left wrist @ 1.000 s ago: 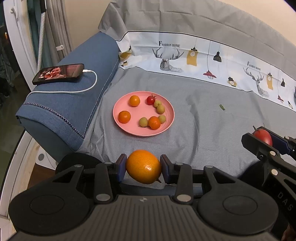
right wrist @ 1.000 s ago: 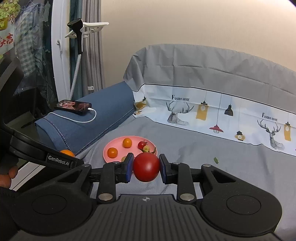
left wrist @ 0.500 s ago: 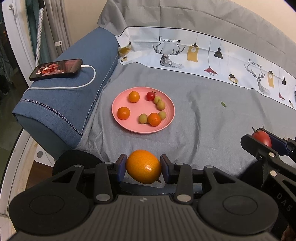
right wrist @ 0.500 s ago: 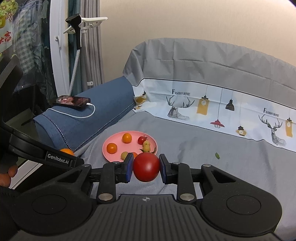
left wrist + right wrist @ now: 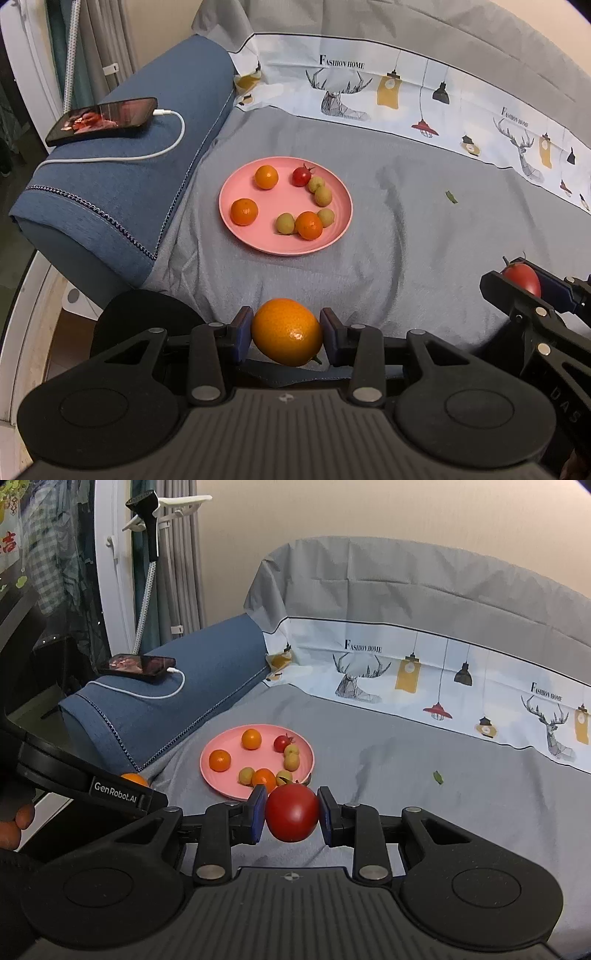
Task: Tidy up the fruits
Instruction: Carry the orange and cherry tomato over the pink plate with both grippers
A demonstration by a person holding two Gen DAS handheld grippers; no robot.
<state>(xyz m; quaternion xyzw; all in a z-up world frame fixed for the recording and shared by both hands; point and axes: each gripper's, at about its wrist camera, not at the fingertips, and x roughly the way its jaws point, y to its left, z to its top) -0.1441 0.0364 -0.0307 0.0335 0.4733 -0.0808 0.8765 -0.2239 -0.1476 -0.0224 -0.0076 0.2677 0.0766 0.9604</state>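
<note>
**Fruits in both claws, plate ahead**

Left claw (image 5: 287,332) clamps an orange (image 5: 286,331) at its widest part, so it cannot roll out. Right claw (image 5: 291,813) pinches a tomato (image 5: 291,812) likewise. Both hang above the grey sheet (image 5: 424,229), short of the pink plate (image 5: 236,188), where smaller fruit already lie, likely their destination.
</note>
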